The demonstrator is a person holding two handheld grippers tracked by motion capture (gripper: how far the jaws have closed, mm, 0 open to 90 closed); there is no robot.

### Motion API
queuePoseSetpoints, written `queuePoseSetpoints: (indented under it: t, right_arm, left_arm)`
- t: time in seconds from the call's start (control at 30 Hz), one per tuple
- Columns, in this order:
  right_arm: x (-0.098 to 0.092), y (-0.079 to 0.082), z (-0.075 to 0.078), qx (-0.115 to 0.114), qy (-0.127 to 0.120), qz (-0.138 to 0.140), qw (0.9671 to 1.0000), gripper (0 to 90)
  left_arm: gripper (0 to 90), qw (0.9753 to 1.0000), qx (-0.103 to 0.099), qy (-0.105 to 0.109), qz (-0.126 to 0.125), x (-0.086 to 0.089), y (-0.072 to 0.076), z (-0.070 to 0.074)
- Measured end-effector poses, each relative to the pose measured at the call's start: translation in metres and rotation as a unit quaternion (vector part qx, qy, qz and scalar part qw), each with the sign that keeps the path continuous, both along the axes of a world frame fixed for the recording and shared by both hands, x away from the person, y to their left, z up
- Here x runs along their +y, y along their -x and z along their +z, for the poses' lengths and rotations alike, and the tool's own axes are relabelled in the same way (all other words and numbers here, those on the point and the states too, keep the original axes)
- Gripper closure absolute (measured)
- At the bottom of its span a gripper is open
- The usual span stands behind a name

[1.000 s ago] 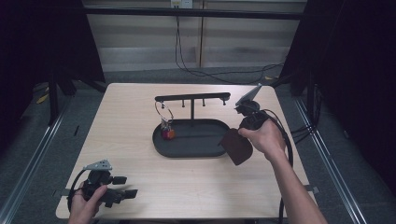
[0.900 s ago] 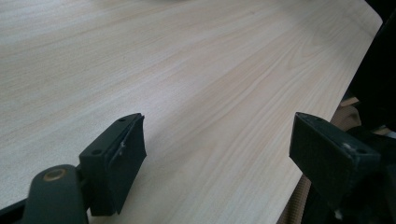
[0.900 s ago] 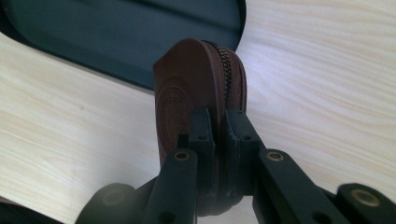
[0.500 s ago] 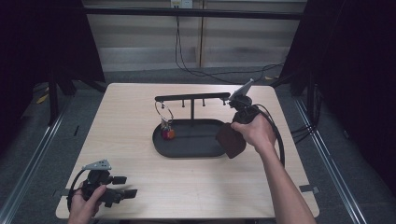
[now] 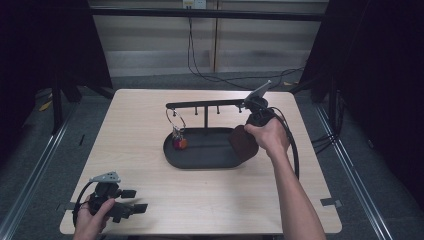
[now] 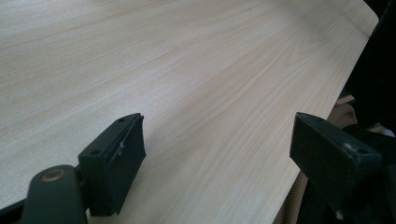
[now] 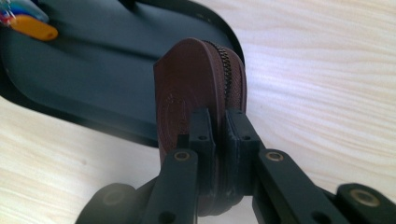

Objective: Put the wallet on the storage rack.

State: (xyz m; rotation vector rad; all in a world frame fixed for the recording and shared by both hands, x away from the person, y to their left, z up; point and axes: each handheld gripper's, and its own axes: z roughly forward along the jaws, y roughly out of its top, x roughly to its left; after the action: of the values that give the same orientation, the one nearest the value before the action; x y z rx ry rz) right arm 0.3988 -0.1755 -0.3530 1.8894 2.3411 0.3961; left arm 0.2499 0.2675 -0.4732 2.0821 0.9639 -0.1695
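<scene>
The round, dark brown leather pouch with a zip along its rim (image 7: pixel 201 98) is held on edge at the right-hand end of the black oval tray (image 5: pixel 200 159), partly over the tray's rim and partly over the pale wooden surface (image 5: pixel 150 200). It is pinched near its lower edge by the right gripper (image 7: pixel 218 140), whose jaws are closed on it to the thickness of the pouch alone. The hold is judged to be narrow: only a small part of the pouch is taken between the jaws, close to the zip, so the pouch could pivot or slip out if it is swung or tilted quickly. Should it be released where it now hangs, it could land across the tray's rim and tip out onto the surface instead of settling flat inside. The black T-shaped hanging stand (image 5: pixel 206 105) rises from the tray just beside the right hand (image 5: pixel 270 137), and its crossbar could be struck if the gripper is lifted carelessly; the key ring with red and orange tags (image 5: pixel 178 135) hanging from it could then be shaken loose. The left gripper (image 6: pixel 215 154) is held wide open and empty over the near left corner of the surface, well apart from the work, and no risk is noted from it.
</scene>
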Motion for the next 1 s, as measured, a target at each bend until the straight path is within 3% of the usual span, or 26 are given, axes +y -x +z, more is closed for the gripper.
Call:
queuePoseSetpoints:
  t: [0.13,0.3,0.33,0.47,0.53,0.57,0.6,0.77,0.87,0.9,1.0]
  right_arm:
    - [-0.002,-0.003,0.001,-0.011,-0.030,0.000,0.9995,84.5]
    - [0.001,-0.006,-0.004,-0.015,-0.039,-0.002,0.9991,85.0]
    - [0.001,-0.008,-0.007,-0.015,-0.055,-0.005,0.9983,85.0]
    - [0.000,-0.009,-0.012,-0.020,-0.075,-0.013,0.9969,85.1]
    - [-0.003,-0.011,-0.017,-0.024,-0.099,-0.023,0.9945,85.1]
    - [-0.003,-0.011,-0.017,-0.024,-0.099,-0.023,0.9945,85.1]
    - [-0.005,-0.011,-0.020,-0.036,-0.112,-0.036,0.9924,85.2]
    - [-0.006,-0.013,-0.028,-0.035,-0.132,-0.039,0.9899,85.2]
    - [-0.007,-0.013,-0.034,-0.037,-0.155,-0.047,0.9861,85.2]
    - [-0.009,-0.013,-0.039,-0.041,-0.169,-0.051,0.9834,85.2]
    - [-0.011,-0.012,-0.042,-0.044,-0.180,-0.057,0.9809,85.2]
  left_arm:
    - [17.9,1.0000,0.000,-0.004,-0.002,0.000,-0.001,0.000]
    - [18.0,1.0000,0.002,-0.005,-0.003,0.000,-0.001,-0.001]
    - [18.0,1.0000,0.002,-0.004,-0.003,0.000,-0.001,-0.001]
    - [18.0,1.0000,0.001,-0.005,-0.005,0.000,-0.001,-0.001]
    - [18.0,1.0000,0.002,-0.005,-0.005,0.000,-0.001,-0.001]
    - [18.0,1.0000,0.002,-0.004,-0.004,0.000,-0.001,-0.001]
    - [18.0,1.0000,0.002,-0.004,-0.004,0.000,-0.001,-0.001]
    - [18.0,1.0000,0.004,-0.003,-0.001,-0.001,-0.002,-0.001]
    - [18.0,1.0000,0.003,-0.006,0.000,-0.001,-0.002,-0.001]
    - [18.0,0.9999,0.002,-0.009,-0.003,-0.002,-0.002,-0.001]
    - [18.0,0.9999,0.001,-0.010,-0.004,-0.002,-0.002,-0.001]
